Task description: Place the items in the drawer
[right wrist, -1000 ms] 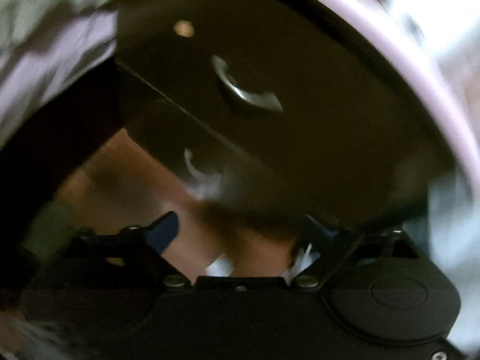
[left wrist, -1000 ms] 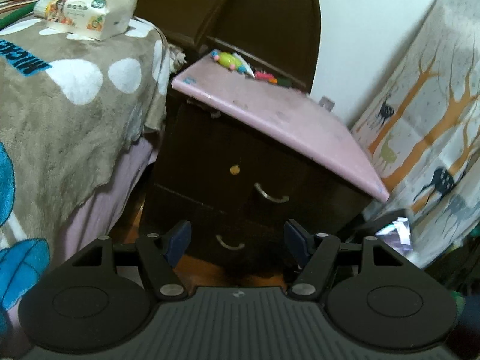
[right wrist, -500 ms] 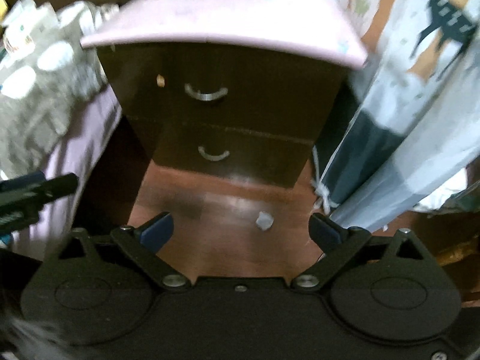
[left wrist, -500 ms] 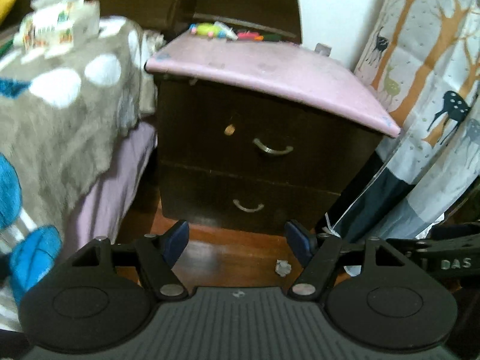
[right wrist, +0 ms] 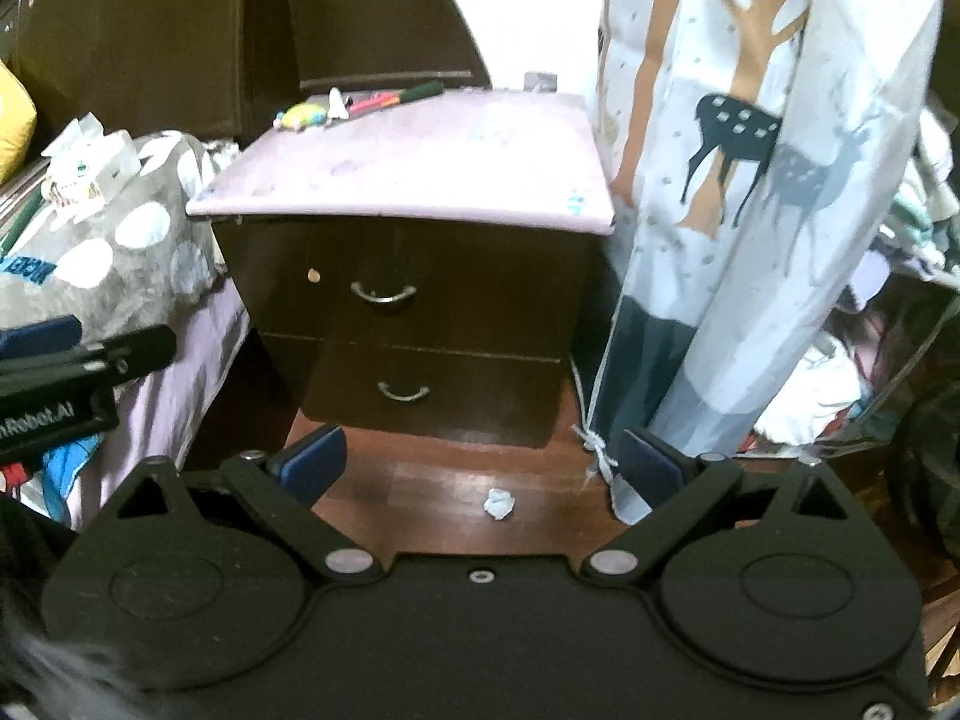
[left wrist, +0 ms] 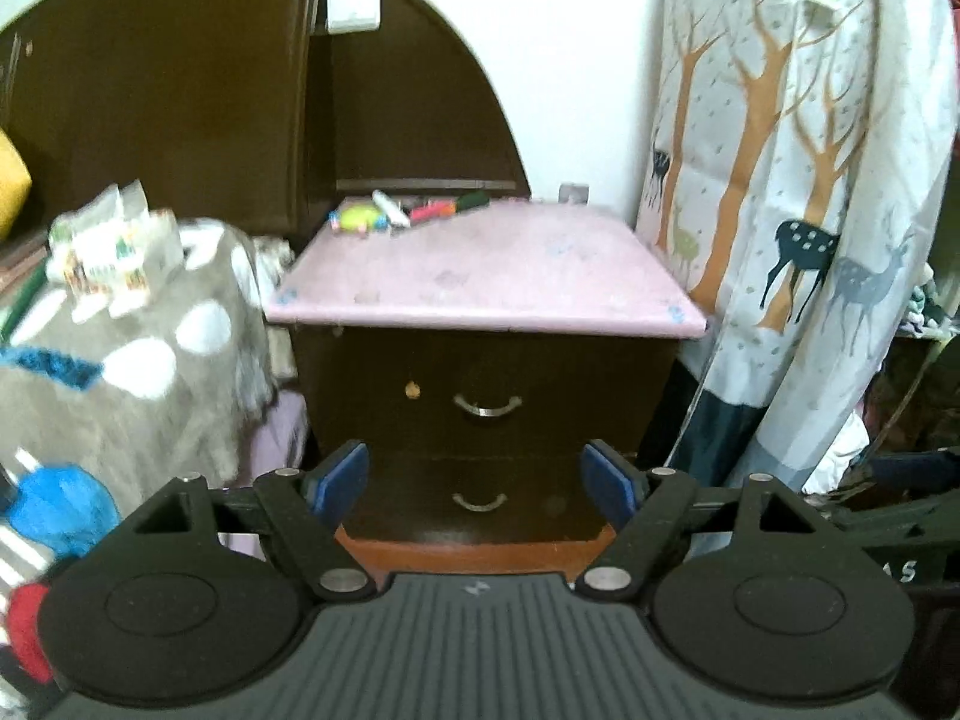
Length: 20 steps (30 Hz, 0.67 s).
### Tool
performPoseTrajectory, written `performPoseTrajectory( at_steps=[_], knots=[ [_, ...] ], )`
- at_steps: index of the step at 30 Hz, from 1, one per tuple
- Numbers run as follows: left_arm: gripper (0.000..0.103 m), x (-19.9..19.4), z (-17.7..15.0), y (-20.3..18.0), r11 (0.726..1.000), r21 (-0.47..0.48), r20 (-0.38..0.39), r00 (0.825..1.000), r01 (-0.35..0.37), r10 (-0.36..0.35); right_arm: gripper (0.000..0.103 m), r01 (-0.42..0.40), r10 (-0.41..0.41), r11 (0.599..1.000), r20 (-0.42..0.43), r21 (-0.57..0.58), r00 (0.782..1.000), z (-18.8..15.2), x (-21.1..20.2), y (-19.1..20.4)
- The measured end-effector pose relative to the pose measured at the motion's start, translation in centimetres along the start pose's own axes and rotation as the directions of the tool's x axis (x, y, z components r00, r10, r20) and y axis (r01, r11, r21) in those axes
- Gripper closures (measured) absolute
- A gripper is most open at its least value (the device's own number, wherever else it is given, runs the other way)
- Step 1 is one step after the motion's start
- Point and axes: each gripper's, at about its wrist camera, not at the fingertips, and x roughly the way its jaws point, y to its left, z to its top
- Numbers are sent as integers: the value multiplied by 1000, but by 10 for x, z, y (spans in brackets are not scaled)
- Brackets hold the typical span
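A dark wooden nightstand with a pink top [left wrist: 486, 282] [right wrist: 408, 168] stands ahead, both drawers shut. The upper drawer handle [left wrist: 487, 407] [right wrist: 384, 293] and lower drawer handle [left wrist: 480, 501] [right wrist: 403, 391] are curved metal. Small colourful items [left wrist: 390, 215] [right wrist: 354, 103] lie at the back of the top. My left gripper [left wrist: 479, 477] is open and empty, well back from the drawers. My right gripper [right wrist: 483, 465] is open and empty, above the floor in front of the nightstand.
A bed with a grey spotted blanket [left wrist: 138, 372] [right wrist: 102, 252] and a tissue pack [left wrist: 111, 252] is to the left. A deer-print curtain [left wrist: 798, 210] [right wrist: 750, 180] hangs on the right. A crumpled paper scrap [right wrist: 499, 503] lies on the wooden floor.
Both grippers have pulled back and levelled out, so the whole nightstand now sits centred in both views. Both stay open and empty.
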Motion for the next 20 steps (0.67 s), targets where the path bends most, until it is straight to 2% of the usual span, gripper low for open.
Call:
performPoseTrajectory(
  at_steps=[2,9,14,20],
  knots=[
    [13,-8,4,-1,1000,4,9,1000,3,-3,5,-1,1,1000,17,0,1000,-1,-8,0],
    [12,-34,9,-7,1000,20,16,1000,11,-11,5,-22,24,1000,61,-22,998,-2,-31,8],
    [12,-52,11,-4,1000,13,50,999,12,-13,5,-39,43,999,98,-36,994,1,-48,13],
    [12,-69,10,-1,999,4,88,995,54,-54,5,-51,57,998,128,-46,990,0,-63,17]
  ],
)
